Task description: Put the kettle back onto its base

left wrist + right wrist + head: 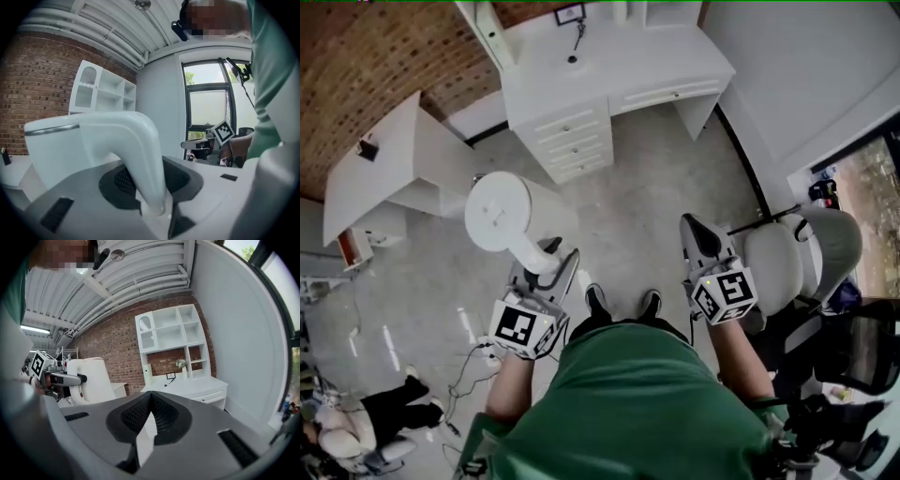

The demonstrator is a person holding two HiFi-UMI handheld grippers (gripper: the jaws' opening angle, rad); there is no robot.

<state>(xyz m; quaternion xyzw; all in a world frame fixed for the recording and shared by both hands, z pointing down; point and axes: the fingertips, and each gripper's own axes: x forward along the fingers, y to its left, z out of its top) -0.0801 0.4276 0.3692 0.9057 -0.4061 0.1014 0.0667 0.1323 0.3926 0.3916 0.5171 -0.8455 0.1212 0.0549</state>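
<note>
While the left tongs [152, 182] clamp the white kettle [70, 140] by its handle [140, 150], the right tongs [150, 401] carry nothing: their ribbed pads meet at the tips with only a sliver of daylight lower down.

On the left, the jaws stand part-way apart, one on either flank of the handle's lower end. The kettle body hangs just beyond their tips, straight ahead along the tongs' own line. Seen from the head view, the kettle [499, 211] shows its round lid to the camera, so it looks close to upright. The handle runs back from the body toward the left tongs [553, 261].

The right tongs [698, 234] sit beside and to the right of the left pair, well apart from the kettle and pointing the same way.

No view shows the base clearly enough to pick it out. A white desk [609, 66] stands well ahead of both tongs and another desk [384, 169] lies ahead and to the left of the left pair, and it may sit on either. The coming move probably depends on finding the base and bringing the kettle's upright axis over it, a job for the left hand alone, since it already has the load.
</note>
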